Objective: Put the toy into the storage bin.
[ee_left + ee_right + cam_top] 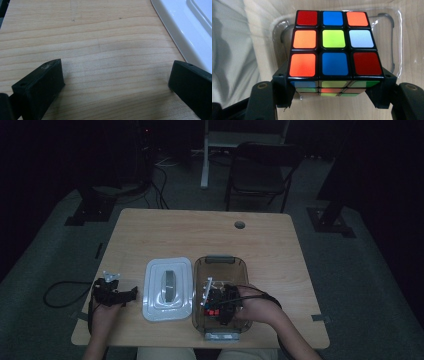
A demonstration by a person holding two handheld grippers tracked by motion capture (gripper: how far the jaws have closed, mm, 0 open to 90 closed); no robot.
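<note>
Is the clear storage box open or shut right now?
Open. The white lid lies flat on the table beside the box, and the right gripper holds a puzzle cube over its inside.

No readable text, labels, brands or numbers on any surface.

The room is dim, with the far walls in darkness. A light wooden table (200,235) with a round cable hole (240,225) at its far edge stands on grey carpet (360,285). Beyond the table stands a black folding chair (260,172) beside a white desk leg (205,155). Dark stand bases (90,210) sit at far left and far right. Black cables (160,190) run across the floor.
</note>
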